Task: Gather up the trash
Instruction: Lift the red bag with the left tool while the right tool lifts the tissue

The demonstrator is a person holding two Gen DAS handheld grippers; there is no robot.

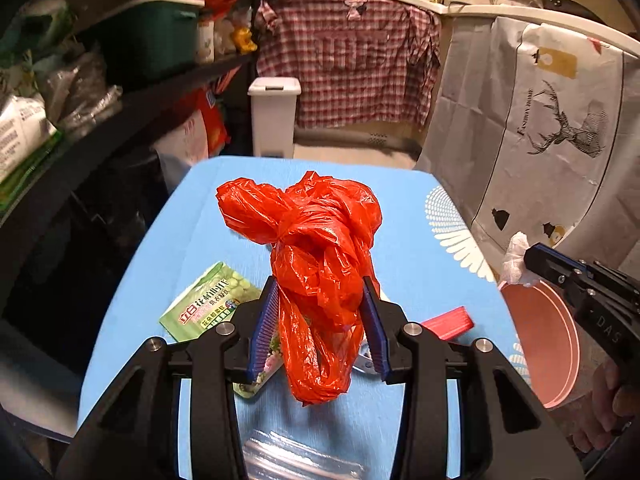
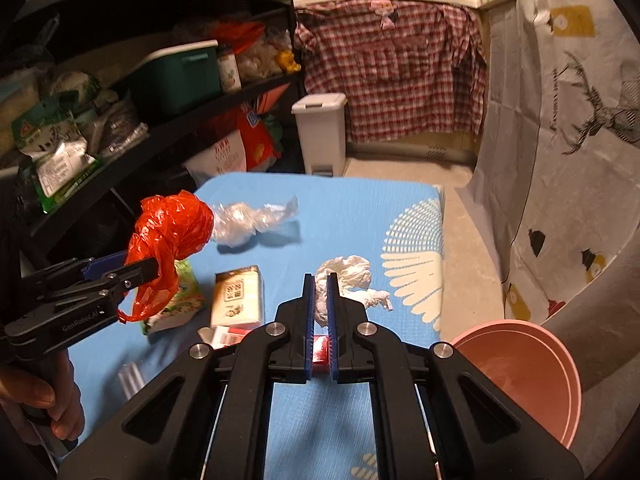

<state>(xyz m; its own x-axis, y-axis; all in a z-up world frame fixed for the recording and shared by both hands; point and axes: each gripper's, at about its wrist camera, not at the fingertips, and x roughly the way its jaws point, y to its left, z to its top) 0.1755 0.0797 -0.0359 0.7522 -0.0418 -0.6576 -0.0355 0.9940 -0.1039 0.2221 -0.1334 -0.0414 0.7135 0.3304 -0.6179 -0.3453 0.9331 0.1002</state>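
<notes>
1. Left gripper clenched on a crumpled red plastic bag, held clear above the blue surface.
2. Right gripper clamped tight on a white tissue wad, raised over the same surface.
3. Crumpled clear wrap, a green packet and a tissue pack lying on the surface.
4. Pink bowl just beside the surface's right edge.

"genrobot.ai" is printed in small white letters on the side of the left gripper. "das" is seen on the right gripper. big chinese letters are printed on the green packet, too small to be read surely.
</notes>
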